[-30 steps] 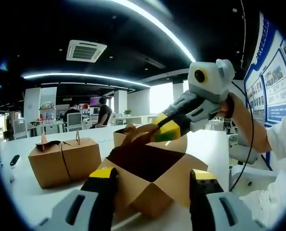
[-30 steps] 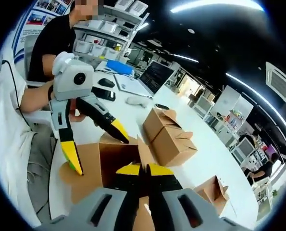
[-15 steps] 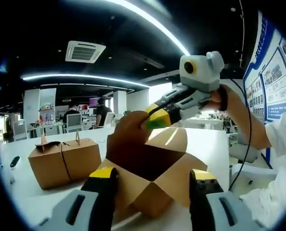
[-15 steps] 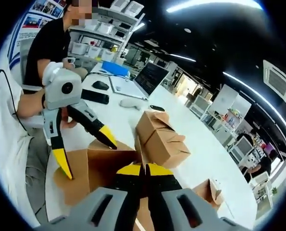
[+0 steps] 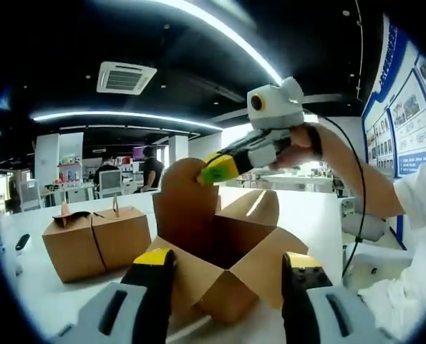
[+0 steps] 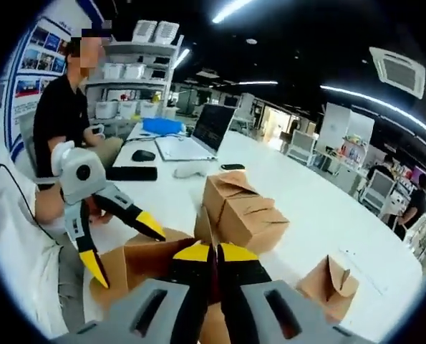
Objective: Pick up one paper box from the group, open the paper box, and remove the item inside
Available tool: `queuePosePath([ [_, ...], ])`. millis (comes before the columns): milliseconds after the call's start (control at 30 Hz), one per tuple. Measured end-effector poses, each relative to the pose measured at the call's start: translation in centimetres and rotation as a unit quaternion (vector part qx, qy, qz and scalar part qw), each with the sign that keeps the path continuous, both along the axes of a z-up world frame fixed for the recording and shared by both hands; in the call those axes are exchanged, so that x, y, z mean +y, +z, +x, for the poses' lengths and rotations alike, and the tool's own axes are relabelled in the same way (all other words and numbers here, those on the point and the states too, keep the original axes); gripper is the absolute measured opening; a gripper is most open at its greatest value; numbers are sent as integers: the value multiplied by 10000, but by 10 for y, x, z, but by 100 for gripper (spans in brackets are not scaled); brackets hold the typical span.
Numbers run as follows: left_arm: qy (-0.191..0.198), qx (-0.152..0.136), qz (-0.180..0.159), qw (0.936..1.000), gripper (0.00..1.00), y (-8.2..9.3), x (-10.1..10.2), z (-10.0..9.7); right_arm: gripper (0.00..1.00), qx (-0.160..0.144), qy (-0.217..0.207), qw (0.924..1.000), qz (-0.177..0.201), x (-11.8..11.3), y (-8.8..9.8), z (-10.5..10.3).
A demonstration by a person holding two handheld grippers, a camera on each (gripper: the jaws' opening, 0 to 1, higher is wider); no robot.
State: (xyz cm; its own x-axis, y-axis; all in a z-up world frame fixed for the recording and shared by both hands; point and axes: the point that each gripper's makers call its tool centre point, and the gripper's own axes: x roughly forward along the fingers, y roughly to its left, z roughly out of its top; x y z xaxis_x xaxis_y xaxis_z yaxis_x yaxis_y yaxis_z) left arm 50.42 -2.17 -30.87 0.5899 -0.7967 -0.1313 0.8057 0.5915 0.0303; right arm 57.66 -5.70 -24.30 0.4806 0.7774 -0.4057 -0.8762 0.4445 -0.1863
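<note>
White table (image 5: 48, 287) (image 6: 298, 208) carries everything. Open box (image 5: 223, 261) (image 6: 137, 261) sits at 6 o'clock in left gripper view, flaps spread, dark inside; contents not visible. Its far flap (image 5: 184, 208) stands upright.

Left gripper (image 5: 227, 287) (image 6: 119, 240): jaws wide apart, straddling the box's near corner, holding nothing. In right gripper view it comes in at 8 o'clock, one yellow tip over the box's near flap, the other over the opening; contact unclear.

Right gripper (image 6: 213, 254) (image 5: 216, 168): jaws pinched tight together on the top edge of the upright flap. In left gripper view it reaches in from 2 o'clock, hand (image 5: 295, 147) behind it, tips at the flap's top edge.

Closed box (image 5: 94, 240) at 8 o'clock in left gripper view, well apart from the open one. In right gripper view a closed box (image 6: 238, 208) sits just past the right gripper at 12 o'clock, another box (image 6: 331, 287) at 4 o'clock.

Laptop (image 6: 198, 136), mouse (image 6: 142, 155) and a dark flat item (image 6: 130, 173) sit farther along the table at 11 o'clock. Seated person (image 6: 66, 118) at 10 o'clock.
</note>
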Motion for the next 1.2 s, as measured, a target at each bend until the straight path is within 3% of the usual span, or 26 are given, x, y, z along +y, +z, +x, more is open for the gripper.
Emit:
queuePosePath([
  [200, 4, 10, -11, 10000, 62, 0, 0, 0, 5, 813, 216, 9943, 657, 6, 0, 4],
  [400, -4, 3, -21, 10000, 62, 0, -1, 1, 5, 1172, 56, 9890, 905, 2, -1, 16],
  [633, -2, -10, -9, 10000, 62, 0, 0, 0, 4, 1963, 68, 9696, 1455, 3, -3, 14],
  [767, -12, -16, -7, 10000, 62, 0, 0, 0, 5, 2150, 92, 9639, 1565, 4, -4, 13],
  [833, -14, -15, -6, 10000, 62, 0, 0, 0, 6, 1755, 326, 9748, 1337, 6, -6, 8],
  [900, -13, -7, -2, 10000, 62, 0, 0, 0, 8, 1813, 337, 9744, 1283, 7, -8, 6],
  [1000, -19, -8, 17, 10000, 62, 0, 0, 0, 12, 1540, 356, 9845, 764, 6, -23, 5],
  [1033, -20, -8, 19, 10000, 62, 0, 0, 0, 11, 1626, 354, 9837, 678, 7, -27, 2],
  [1200, -21, -15, 22, 10000, 63, 0, 0, 0, 6, 2217, 454, 9675, 1131, 14, -25, -2],
])
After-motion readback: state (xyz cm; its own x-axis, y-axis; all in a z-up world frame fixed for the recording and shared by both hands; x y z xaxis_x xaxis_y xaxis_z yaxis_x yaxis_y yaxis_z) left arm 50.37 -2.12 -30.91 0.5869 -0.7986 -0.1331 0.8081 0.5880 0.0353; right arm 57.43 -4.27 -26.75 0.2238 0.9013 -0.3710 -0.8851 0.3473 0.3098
